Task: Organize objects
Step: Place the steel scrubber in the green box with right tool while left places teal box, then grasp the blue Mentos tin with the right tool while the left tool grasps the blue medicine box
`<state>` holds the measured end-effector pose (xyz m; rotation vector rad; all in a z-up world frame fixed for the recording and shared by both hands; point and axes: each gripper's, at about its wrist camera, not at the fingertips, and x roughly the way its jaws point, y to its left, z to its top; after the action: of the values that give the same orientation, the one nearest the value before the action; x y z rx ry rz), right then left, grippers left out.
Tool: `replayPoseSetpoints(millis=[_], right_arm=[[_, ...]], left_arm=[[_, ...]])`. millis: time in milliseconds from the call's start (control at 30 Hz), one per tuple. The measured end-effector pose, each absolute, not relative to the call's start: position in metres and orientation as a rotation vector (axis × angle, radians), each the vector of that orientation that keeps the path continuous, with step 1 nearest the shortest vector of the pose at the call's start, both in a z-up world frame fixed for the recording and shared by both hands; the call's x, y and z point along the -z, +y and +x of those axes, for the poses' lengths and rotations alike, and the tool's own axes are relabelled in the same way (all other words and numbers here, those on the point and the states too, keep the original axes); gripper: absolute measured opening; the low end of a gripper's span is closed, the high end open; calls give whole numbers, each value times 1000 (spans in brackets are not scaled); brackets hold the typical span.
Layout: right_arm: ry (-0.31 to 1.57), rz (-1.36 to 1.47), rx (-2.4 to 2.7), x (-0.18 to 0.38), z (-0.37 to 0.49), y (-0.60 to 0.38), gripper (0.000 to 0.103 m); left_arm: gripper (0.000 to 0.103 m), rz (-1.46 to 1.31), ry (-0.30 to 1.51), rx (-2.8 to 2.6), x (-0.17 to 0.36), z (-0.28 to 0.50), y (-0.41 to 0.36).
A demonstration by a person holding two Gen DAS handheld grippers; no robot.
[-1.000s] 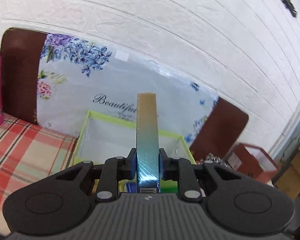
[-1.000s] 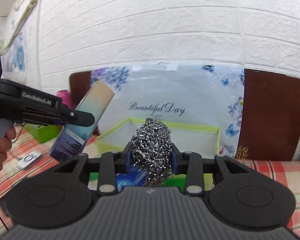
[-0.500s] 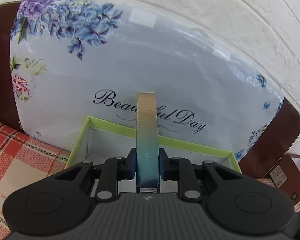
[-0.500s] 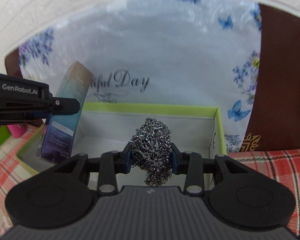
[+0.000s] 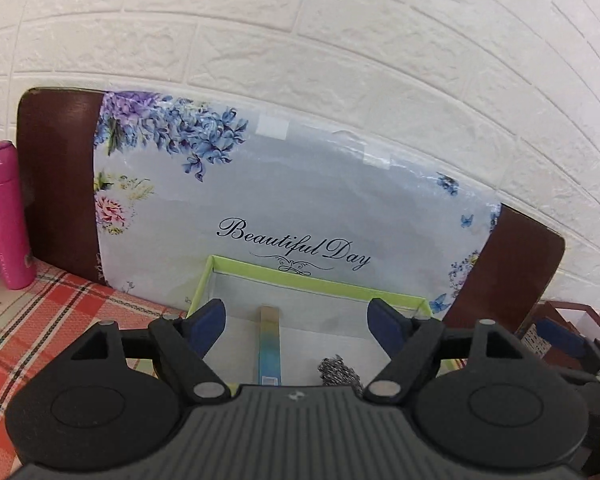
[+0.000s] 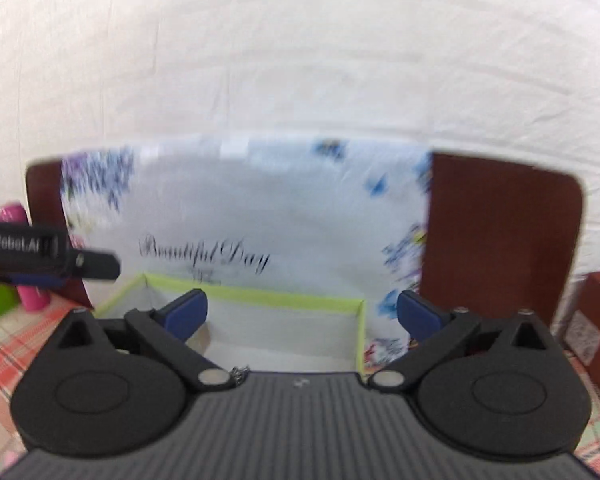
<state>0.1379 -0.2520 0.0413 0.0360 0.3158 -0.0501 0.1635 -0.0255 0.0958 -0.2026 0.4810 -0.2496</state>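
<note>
Left wrist view: left gripper (image 5: 298,322) jaws have just been opening, now wide, nothing pinched. Slim gradient carton (image 5: 269,348) lies below the gap between the blue pads, inside the green-rimmed box (image 5: 320,278). Steel wool scourer (image 5: 337,370) sits in the same box, under the right jaw side. Right wrist view, blurred: right gripper (image 6: 302,318) jaws also just opened, wide and empty, over the box (image 6: 284,298); only a scrap of scourer (image 6: 240,372) shows at the housing edge.

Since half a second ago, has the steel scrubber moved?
Yes. The right claw has just opened, empty now; the scrubber lies in the green box, right of the carton.
</note>
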Motion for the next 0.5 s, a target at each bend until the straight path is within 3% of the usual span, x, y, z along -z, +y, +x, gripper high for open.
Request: replayPoseSetpoints(millis=[200,500], right_arm=[[242,56,83,-53,59,-260,103],[362,33,98,-4,-13,-251,103]], left_arm=[[81,-177,503,223,-76,107,-32],[81,-164,570,218,-42,65,-39]])
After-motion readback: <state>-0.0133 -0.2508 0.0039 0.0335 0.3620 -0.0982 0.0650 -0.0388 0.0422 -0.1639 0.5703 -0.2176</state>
